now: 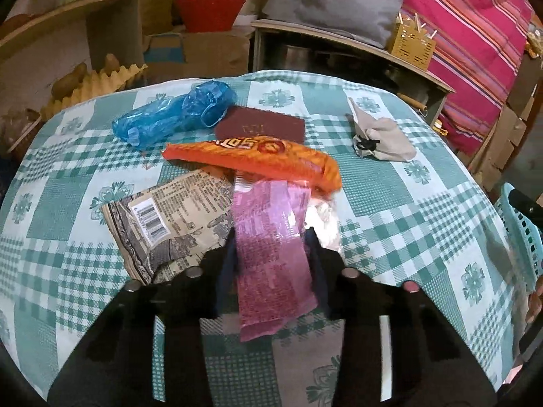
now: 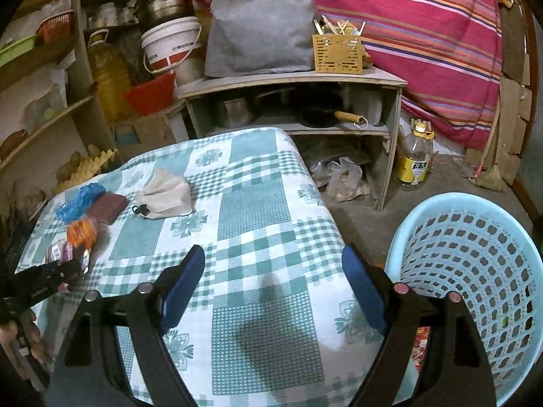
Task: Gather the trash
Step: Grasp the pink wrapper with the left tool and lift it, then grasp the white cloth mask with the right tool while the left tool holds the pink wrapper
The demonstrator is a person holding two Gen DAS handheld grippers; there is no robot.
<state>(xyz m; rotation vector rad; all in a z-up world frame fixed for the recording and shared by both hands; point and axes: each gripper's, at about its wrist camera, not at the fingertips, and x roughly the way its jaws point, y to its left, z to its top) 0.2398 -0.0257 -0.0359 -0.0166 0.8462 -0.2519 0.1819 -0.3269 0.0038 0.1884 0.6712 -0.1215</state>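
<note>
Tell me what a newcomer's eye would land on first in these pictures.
First, the pink wrapper caught in the left gripper at the near edge of the checked tablecloth, with an orange snack bag and a blue plastic bag lying beyond it. Next, the light blue basket standing on the floor right of the table, beside the open, empty right gripper.

Dim indoor light with a reddish cast fills both views. Fisheye bending curves the bench (image 1: 424, 224) edges and blackens the frame corners. A soft shadow falls on the cloth near the right tongs (image 2: 273, 281). The pink wrapper (image 1: 271, 254) shows motion blur and glare; far shelves (image 2: 40, 108) look soft.
</note>
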